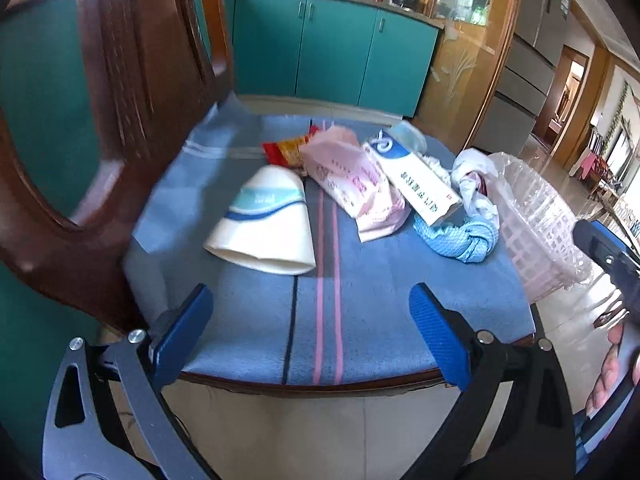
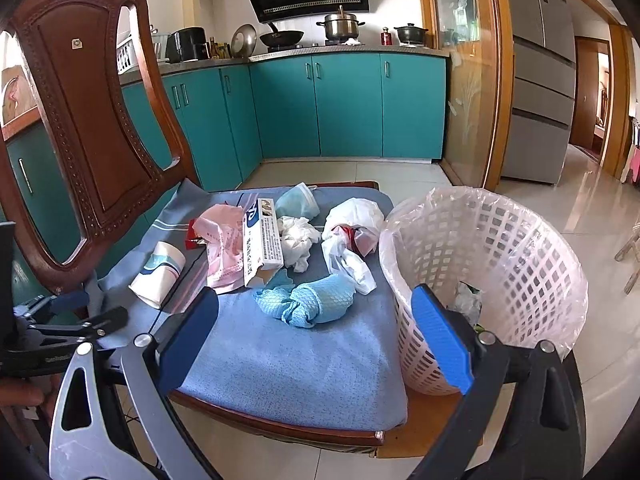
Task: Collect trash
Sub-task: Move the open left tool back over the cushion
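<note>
Trash lies on a blue cloth (image 1: 248, 320) over a wooden chair seat: a flattened paper cup (image 1: 266, 224) (image 2: 158, 270), a pink wrapper (image 1: 354, 182) (image 2: 224, 246), a red snack wrapper (image 1: 286, 150), a white and blue box (image 1: 412, 178) (image 2: 264, 242), crumpled tissue (image 2: 298, 240), a white plastic bag (image 1: 474, 178) (image 2: 352, 232), a knotted blue rag (image 1: 460, 238) (image 2: 310, 300) and a blue mask (image 2: 298, 200). A white lattice basket (image 1: 536, 224) (image 2: 496, 276) lined with clear plastic stands at the seat's right edge. My left gripper (image 1: 312, 332) is open and empty before the cup. My right gripper (image 2: 316, 338) is open and empty near the rag and basket.
The chair's carved wooden back (image 1: 132, 92) (image 2: 88, 120) rises at the left. Teal kitchen cabinets (image 2: 344, 104) with pots on the counter stand behind. A grey fridge (image 2: 540, 72) and a tiled floor (image 2: 560, 208) lie to the right.
</note>
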Action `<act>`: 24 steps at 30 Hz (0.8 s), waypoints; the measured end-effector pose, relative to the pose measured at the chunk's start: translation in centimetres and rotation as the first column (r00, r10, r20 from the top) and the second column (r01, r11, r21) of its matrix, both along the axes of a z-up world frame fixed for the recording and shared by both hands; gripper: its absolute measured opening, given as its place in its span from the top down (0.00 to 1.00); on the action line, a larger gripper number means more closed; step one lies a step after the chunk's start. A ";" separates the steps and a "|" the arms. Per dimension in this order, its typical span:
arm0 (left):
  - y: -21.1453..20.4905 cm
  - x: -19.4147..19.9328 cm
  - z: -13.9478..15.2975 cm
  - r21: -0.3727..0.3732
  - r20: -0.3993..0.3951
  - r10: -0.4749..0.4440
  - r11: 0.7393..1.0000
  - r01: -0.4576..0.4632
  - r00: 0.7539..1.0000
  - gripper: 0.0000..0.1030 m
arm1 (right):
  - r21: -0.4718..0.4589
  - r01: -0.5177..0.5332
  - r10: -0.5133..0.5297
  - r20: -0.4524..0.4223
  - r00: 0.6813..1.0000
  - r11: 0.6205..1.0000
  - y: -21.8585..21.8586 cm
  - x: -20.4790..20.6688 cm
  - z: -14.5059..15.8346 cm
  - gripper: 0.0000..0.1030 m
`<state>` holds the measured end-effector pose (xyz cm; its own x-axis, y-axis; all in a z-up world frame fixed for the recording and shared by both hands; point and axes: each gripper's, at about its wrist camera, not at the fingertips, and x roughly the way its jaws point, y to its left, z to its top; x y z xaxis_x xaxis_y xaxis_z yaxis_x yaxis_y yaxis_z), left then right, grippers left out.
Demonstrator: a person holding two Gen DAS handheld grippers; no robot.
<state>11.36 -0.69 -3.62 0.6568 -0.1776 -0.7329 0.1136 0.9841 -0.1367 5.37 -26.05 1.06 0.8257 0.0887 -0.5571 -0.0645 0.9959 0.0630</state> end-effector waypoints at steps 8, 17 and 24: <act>2.1 2.7 -3.7 -0.268 -0.124 0.090 0.956 -0.121 0.988 0.29 | -0.004 -0.013 0.013 -0.015 1.000 1.000 -0.1 0.1 -0.3 0.08; 2.6 4.2 -4.1 -0.345 -0.097 0.125 0.927 -0.151 0.987 0.37 | -0.002 -0.017 0.017 -0.023 1.000 1.000 -0.1 0.2 -0.4 0.08; 2.3 6.0 -4.5 -0.335 -0.084 0.126 0.931 -0.147 0.988 0.47 | -0.017 -0.027 0.026 -0.028 0.999 1.000 0.2 0.3 -0.6 0.08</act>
<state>17.32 1.61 -8.15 0.6493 -0.3338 -0.6834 -0.0376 0.8833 -0.4672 5.66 -25.87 0.47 0.8072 0.1005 -0.5816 -0.0892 0.9949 0.0482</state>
